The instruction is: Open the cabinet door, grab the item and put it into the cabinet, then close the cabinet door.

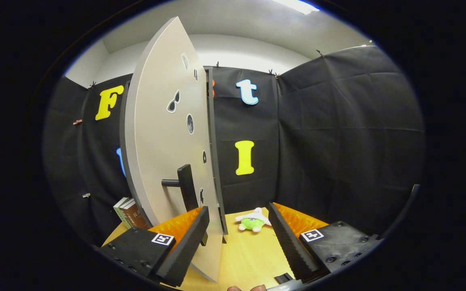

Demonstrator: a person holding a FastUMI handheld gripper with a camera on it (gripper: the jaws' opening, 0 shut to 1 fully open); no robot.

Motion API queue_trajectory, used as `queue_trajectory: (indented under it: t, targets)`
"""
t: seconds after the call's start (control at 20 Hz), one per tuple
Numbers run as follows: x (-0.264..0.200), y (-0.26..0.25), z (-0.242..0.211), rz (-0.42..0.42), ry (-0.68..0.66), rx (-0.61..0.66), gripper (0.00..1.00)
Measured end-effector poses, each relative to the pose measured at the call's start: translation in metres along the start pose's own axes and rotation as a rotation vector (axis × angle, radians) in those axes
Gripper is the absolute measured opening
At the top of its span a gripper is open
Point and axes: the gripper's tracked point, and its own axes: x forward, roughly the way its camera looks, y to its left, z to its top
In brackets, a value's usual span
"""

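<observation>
Gripper (239, 232) jaws apart — green-and-white plush toy (253, 221) beyond.

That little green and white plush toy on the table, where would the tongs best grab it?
Probably across the green body of the plush toy, coming from above. It lies flat on the wooden table beyond the open tongs, and its white limbs look too thin to hold.
</observation>
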Motion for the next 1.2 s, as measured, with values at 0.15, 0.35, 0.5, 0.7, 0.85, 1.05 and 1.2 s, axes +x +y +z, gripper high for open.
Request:
queue_trajectory:
  t: [0.15,0.35,0.5,0.7,0.85,1.05,1.2]
  targets:
    - [0.0,0.024,-0.005,0.045,0.01,0.007,0.98]
    - [0.0,0.067,-0.01,0.12,0.017,0.008,0.98]
    - [0.007,0.1,-0.015,0.176,0.018,0.009,0.98]
    - [0.019,0.147,-0.023,0.246,0.028,0.016,0.98]
    - [0.027,0.174,-0.025,0.271,0.02,-0.007,0.98]
    - [0.042,0.177,-0.02,0.217,-0.025,-0.052,0.97]
    - [0.053,0.177,-0.026,0.205,-0.03,-0.06,0.97]
